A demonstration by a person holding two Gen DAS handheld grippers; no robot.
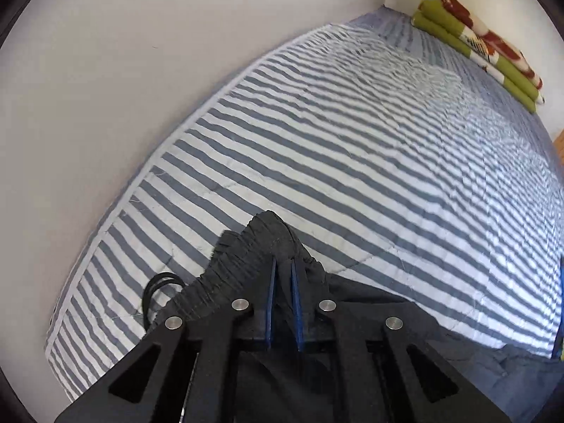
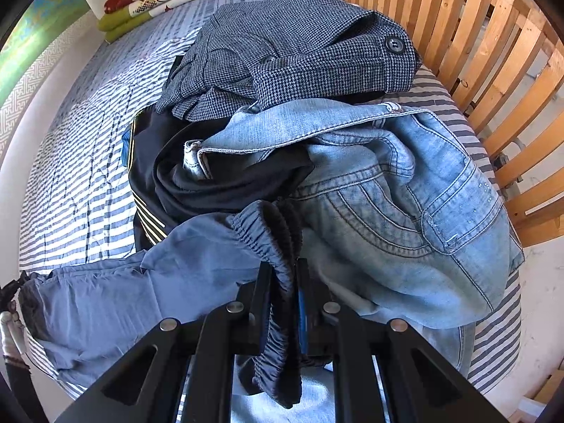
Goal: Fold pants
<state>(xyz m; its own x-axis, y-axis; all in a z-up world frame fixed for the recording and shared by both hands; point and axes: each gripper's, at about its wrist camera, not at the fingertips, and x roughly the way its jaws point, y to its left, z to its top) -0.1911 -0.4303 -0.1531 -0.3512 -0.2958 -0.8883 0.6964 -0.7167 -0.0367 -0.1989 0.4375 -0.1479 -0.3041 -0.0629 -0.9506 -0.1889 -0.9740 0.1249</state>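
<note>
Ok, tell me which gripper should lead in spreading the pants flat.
Left, probably. The left gripper holds the dark waistband over open striped bedding, while the right gripper, also gripping it, faces piled clothes.

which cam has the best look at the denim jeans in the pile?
Right wrist. The denim jeans fill the right half of that view, with waistband, pocket stitching and seams sharp, lying on the clothes pile beside the checked trousers. The left wrist view shows none of them, only dark fabric and striped bedding.
</note>
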